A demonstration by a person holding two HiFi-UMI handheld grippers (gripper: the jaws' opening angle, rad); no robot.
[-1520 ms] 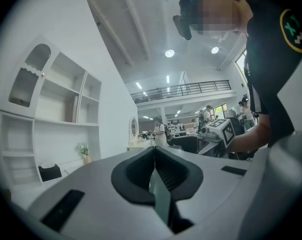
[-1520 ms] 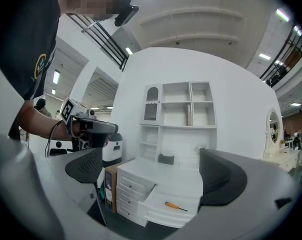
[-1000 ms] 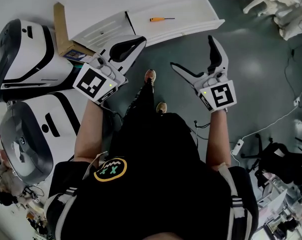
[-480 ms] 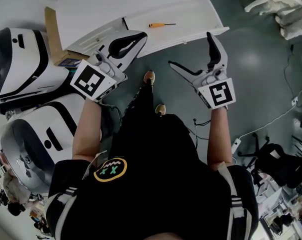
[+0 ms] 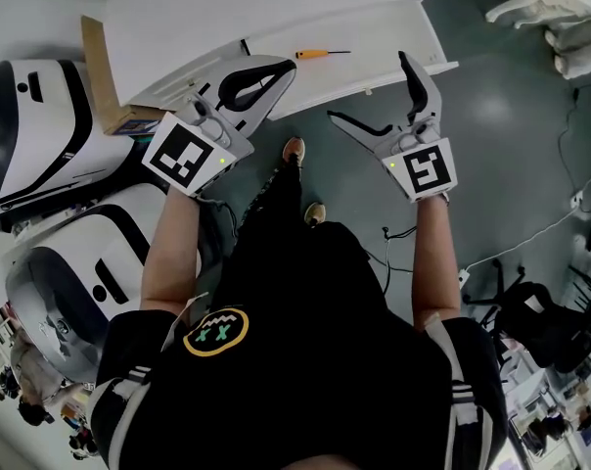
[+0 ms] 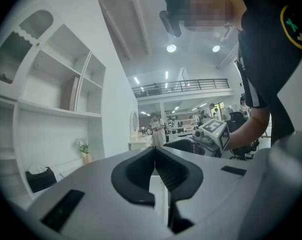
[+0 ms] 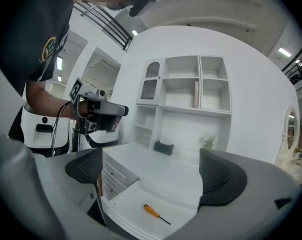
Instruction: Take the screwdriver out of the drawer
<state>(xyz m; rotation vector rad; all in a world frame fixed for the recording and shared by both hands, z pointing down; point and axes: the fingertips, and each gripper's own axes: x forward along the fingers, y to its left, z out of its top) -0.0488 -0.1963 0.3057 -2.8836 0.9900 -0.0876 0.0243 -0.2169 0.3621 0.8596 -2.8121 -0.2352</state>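
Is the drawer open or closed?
Open. The drawer is pulled out, and the screwdriver lies inside it in plain sight.

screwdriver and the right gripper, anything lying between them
Nothing lies there. In the right gripper view, only the front edge and bare white floor of the drawer separate the open right gripper from the screwdriver.

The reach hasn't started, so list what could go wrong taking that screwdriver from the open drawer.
1. The screwdriver lies flat on the drawer floor; the open right gripper may roll it instead of pinching it.
2. The drawer's front rim lies between jaws and tool; a low approach could hit it.
3. The shut left gripper looks close to the drawer's left end and might bump it.
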